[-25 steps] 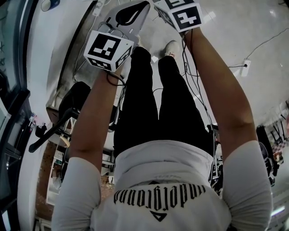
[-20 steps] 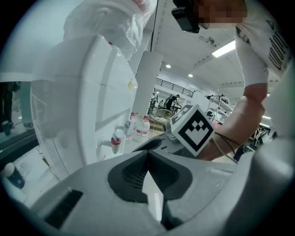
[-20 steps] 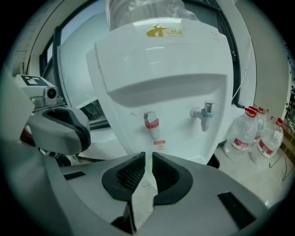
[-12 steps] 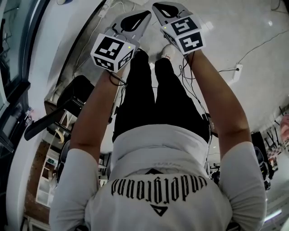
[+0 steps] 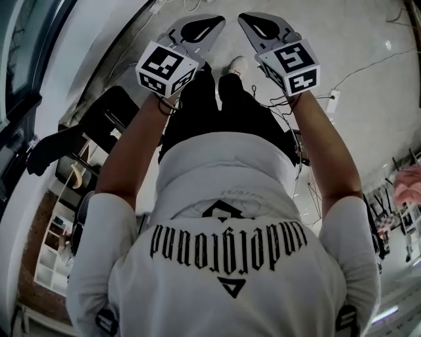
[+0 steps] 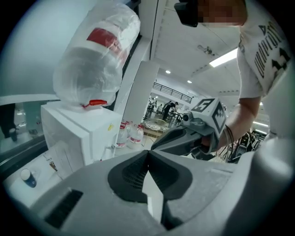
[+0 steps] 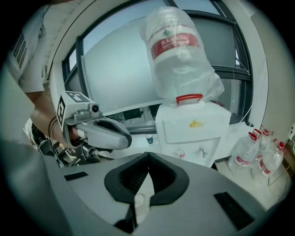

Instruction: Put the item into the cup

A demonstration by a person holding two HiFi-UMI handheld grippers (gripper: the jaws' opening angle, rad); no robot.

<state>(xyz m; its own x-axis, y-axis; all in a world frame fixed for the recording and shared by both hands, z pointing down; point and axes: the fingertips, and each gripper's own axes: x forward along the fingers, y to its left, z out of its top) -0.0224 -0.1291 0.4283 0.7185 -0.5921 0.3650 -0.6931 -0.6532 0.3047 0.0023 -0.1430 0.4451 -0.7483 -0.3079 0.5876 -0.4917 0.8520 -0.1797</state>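
No loose item shows in any view. A small blue and white paper cup [image 6: 27, 177] stands on a ledge left of a white water dispenser [image 6: 78, 133]; in the right gripper view the cup [image 7: 147, 138] is tiny, beside the dispenser [image 7: 193, 129]. A person holds both grippers out in front, side by side. My left gripper [image 5: 209, 22] is shut, its tips [image 6: 147, 153] touching with nothing between. My right gripper [image 5: 248, 18] is shut and holds nothing as well, pads meeting [image 7: 147, 157]. Each gripper view shows the other gripper off to the side.
An upturned water jug in a plastic bag [image 7: 177, 50] tops the dispenser. Several spare water bottles [image 7: 258, 156] stand on the floor to its right. Cables and a power strip [image 5: 332, 99] lie on the pale floor. A dark chair [image 5: 108, 122] is at the person's left.
The head view has swung, so the person's torso fills more of it. Both grippers stay shut and side by side; the right one sits a little lower and further right in view.
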